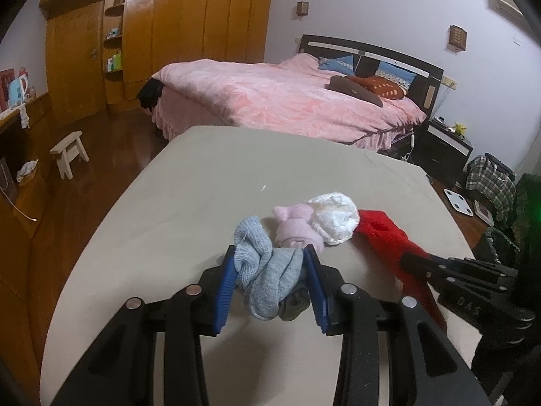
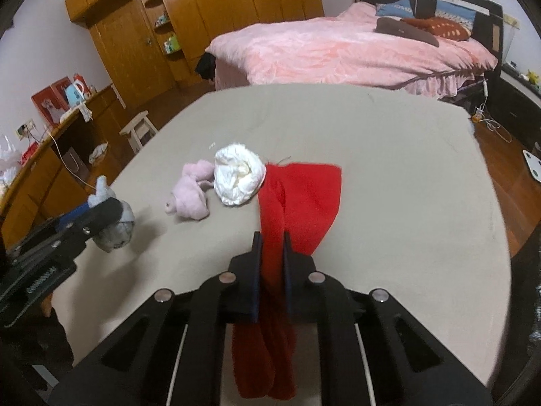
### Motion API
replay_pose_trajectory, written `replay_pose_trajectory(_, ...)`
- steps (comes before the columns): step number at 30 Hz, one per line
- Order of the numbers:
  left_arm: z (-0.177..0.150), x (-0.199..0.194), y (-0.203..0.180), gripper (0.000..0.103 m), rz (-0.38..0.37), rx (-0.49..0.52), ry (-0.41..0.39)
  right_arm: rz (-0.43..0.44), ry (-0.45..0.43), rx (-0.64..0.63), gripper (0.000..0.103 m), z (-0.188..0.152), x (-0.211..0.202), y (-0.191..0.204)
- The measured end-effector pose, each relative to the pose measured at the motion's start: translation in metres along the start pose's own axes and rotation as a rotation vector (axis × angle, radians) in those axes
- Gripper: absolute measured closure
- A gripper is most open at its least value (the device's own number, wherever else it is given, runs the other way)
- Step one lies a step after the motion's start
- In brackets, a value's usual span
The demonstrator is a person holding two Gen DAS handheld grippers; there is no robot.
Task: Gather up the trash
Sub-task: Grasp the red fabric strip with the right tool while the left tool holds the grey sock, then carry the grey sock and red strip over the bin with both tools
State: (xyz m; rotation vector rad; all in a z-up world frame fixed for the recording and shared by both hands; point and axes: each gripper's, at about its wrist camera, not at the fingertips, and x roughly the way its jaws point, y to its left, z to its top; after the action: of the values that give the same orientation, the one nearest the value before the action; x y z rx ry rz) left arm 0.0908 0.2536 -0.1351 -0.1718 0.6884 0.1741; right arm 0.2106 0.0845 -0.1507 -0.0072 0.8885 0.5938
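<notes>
This is a bedroom in a home. A double bed (image 1: 290,98) with a pink quilt, blue and red pillows and a dark headboard (image 1: 382,55) stands against a pale wall. A glossy wooden wardrobe (image 1: 189,17) with open corner shelves fills the far wall, beside a wooden door. The floor (image 1: 111,135) is dark polished wood, with a small pale stool (image 1: 69,154) on it. A dark bedside cabinet (image 1: 446,142) sits next to the bed, and a white bathroom scale (image 1: 458,202) lies on the floor. A low wooden sideboard (image 2: 50,165) carries a kettle and boxes.
</notes>
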Motion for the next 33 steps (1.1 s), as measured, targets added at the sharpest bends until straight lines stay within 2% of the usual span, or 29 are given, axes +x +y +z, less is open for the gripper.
replay_pose_trajectory(25, 0.026, -0.043, -0.067, 0.064, -0.102, 0.072, -0.067, -0.020, -0.173, 0.029, 0.093, 0.011, -0.111, -0.033)
replay_pose_trajectory(33, 0.030, -0.053, -0.094, 0.064, -0.140, 0.098, -0.082, -0.060, -0.209, 0.054, 0.093, 0.007, -0.143, -0.048)
